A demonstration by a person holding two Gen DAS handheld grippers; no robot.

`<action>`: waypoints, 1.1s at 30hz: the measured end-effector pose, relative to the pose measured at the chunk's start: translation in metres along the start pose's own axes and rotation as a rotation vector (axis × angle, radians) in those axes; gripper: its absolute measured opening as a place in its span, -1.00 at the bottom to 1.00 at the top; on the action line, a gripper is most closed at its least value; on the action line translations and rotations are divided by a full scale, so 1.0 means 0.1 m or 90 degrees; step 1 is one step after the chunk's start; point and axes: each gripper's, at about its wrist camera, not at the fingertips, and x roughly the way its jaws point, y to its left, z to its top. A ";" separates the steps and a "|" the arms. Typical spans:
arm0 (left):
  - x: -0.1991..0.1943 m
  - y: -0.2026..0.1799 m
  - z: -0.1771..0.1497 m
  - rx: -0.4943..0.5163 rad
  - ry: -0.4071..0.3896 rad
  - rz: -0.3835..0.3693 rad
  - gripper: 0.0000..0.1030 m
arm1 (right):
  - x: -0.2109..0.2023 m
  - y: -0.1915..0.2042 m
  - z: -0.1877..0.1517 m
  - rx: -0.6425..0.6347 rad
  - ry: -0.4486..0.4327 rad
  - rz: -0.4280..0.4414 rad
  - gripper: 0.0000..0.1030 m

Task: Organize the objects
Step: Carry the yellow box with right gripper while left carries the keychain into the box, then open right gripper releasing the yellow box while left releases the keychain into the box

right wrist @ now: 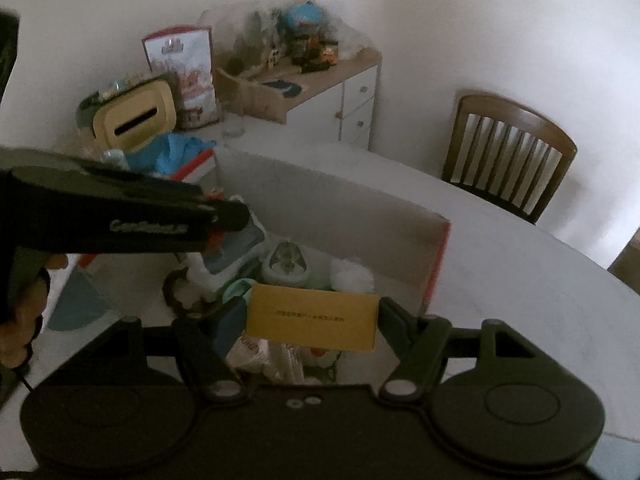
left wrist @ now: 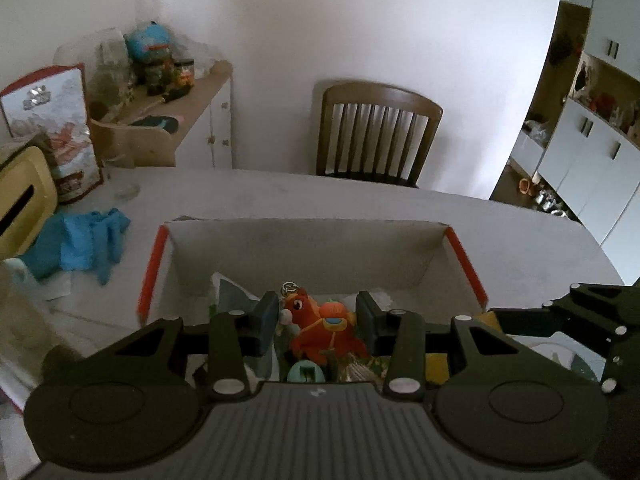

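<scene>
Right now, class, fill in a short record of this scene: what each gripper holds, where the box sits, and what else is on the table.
left gripper: closed on red plush toy, over the box
right gripper: closed on yellow carton, over the box
box: open, on table, holding mixed items
also on table: blue cloth, tissue holder
behind table: chair

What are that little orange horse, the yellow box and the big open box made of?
Orange horse: plush fabric, apparently; soft matte body, metal keyring on top. Yellow box: likely thin matte cardboard, flat printed face, crisp edges. Big open box: grey matte cardboard, with folded corners.
</scene>
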 end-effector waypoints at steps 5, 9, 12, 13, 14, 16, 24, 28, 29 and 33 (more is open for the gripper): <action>0.28 0.01 0.02 0.007 0.024 0.004 -0.20 | 0.25 0.06 0.02 -0.034 0.019 -0.002 0.36; 0.47 0.02 -0.01 0.012 0.054 0.007 -0.20 | 0.43 0.06 0.03 -0.033 0.045 0.006 0.36; 0.57 0.03 -0.04 0.013 0.071 0.007 -0.19 | 0.53 0.06 0.03 -0.041 0.059 0.006 0.36; 0.60 0.03 -0.05 0.014 0.077 0.007 -0.19 | 0.54 0.07 0.02 -0.043 0.061 0.007 0.36; 0.62 0.03 -0.06 0.013 0.081 0.007 -0.19 | 0.56 0.07 0.02 -0.044 0.063 0.009 0.36; 0.66 0.05 -0.08 0.015 0.088 0.007 -0.19 | 0.60 0.08 0.03 -0.046 0.067 0.009 0.36; 0.77 0.07 -0.15 0.020 0.122 0.001 -0.19 | 0.70 0.11 0.02 -0.064 0.079 0.007 0.37; 0.79 0.06 -0.15 0.026 0.138 0.002 -0.18 | 0.71 0.11 0.02 -0.069 0.076 0.006 0.38; 0.80 0.05 -0.15 0.028 0.142 0.004 -0.17 | 0.71 0.12 0.02 -0.068 0.076 0.006 0.38; 0.78 0.04 -0.16 0.034 0.145 0.008 -0.15 | 0.68 0.12 0.02 -0.070 0.074 0.005 0.38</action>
